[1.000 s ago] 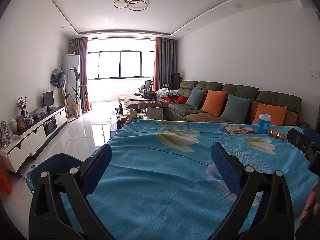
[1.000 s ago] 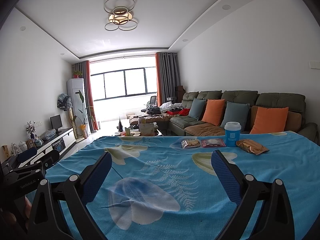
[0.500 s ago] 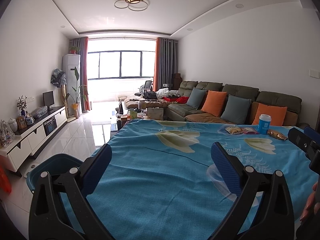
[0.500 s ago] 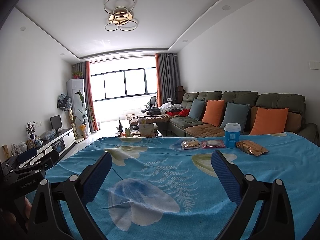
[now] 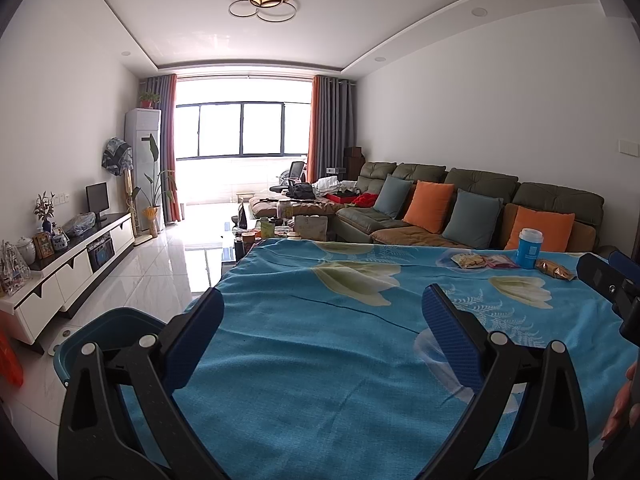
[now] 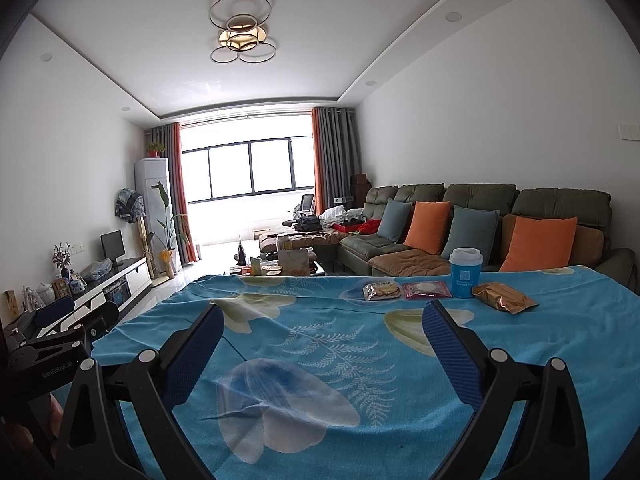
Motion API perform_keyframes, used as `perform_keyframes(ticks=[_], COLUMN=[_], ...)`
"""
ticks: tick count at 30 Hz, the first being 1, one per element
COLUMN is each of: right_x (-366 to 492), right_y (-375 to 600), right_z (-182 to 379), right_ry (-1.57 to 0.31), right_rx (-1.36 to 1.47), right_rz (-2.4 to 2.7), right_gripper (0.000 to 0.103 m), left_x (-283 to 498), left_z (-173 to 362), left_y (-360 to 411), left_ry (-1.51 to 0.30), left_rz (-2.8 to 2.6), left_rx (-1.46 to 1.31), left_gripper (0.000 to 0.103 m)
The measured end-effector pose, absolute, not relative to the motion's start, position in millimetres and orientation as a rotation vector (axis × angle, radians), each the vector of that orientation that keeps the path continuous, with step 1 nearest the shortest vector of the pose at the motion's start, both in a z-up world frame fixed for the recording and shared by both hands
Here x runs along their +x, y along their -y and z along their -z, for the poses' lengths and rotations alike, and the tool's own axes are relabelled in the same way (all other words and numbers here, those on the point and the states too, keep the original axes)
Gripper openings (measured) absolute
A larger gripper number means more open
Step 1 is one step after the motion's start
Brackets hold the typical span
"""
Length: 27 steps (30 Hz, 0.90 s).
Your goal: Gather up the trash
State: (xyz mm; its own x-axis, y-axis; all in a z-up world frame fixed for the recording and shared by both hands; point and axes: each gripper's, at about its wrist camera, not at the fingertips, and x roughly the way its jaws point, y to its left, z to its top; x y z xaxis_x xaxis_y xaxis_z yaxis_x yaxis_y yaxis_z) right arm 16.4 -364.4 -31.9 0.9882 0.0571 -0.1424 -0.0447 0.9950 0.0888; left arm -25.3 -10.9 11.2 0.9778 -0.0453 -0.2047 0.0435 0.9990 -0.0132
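Note:
On the far side of the blue flowered tablecloth [image 6: 320, 344] lie the trash items: a blue paper cup with a white lid [image 6: 465, 273], a gold snack packet [image 6: 503, 297], a pink packet [image 6: 426, 290] and a clear biscuit packet [image 6: 381, 291]. They also show far right in the left wrist view, the cup [image 5: 529, 248] among them. My right gripper [image 6: 320, 344] is open and empty, well short of them. My left gripper [image 5: 320, 328] is open and empty over the table's left part.
A dark teal bin [image 5: 100, 332] stands on the floor at the table's left edge. A green sofa with orange and blue cushions [image 6: 480, 232] runs behind the table. A white TV cabinet [image 5: 72, 256] lines the left wall. The other gripper [image 6: 48, 344] shows at left.

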Motion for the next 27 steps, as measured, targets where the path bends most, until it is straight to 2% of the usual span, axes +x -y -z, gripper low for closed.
perform_keyframes(ticks=[27], right_x=[16.8], right_y=[363.7], right_z=[32.3], right_ry=[-0.145], right_rx=[0.087], right_rz=[-0.052], right_gripper=[0.096], left_x=[-23.9], left_z=[-11.0], left_y=[9.0], left_ry=[-0.208], left_rz=[0.041], left_rx=[-0.01], left_gripper=[0.097])
